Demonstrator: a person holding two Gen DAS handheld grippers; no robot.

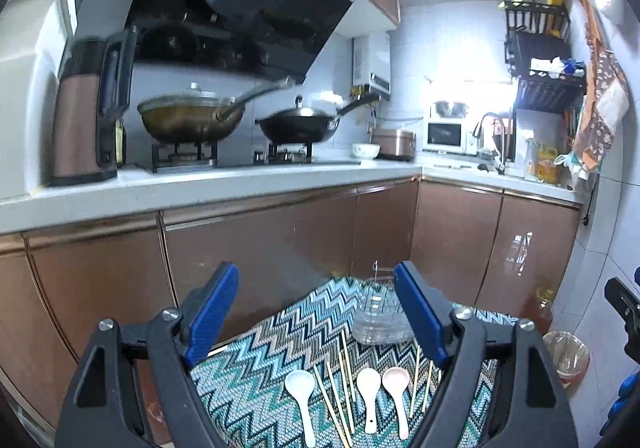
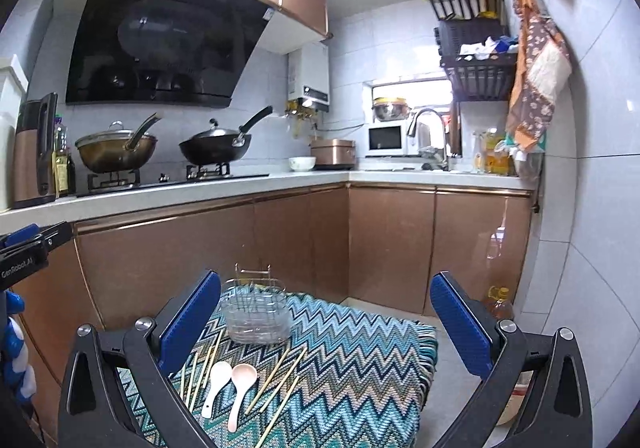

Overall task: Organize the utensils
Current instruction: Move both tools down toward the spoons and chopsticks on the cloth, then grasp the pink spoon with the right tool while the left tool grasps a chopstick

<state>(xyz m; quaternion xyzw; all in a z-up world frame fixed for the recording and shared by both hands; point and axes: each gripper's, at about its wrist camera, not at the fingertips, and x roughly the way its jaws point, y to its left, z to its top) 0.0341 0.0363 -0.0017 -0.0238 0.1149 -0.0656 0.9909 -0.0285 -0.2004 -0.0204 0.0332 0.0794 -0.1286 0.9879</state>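
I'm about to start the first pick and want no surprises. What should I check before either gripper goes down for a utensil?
1. Left gripper jaws open, empty: ok.
2. Right gripper jaws open, empty: ok.
3. Utensil holder upright on the zigzag cloth: ok.
4. Holder empty: cannot tell, its walls are see-through.
5. Three spoons, including the pink spoon, lying separate: ok.
6. Chopsticks lying singly: not ok, some cross.

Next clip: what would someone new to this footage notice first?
Probably the zigzag-patterned cloth low in both views, with three spoons and scattered chopsticks laid out on it in front of a clear utensil holder at its far edge. Both open grippers, left gripper and right gripper, hang above it, holding nothing. Behind, two lidded woks sit on the stove under a black range hood.
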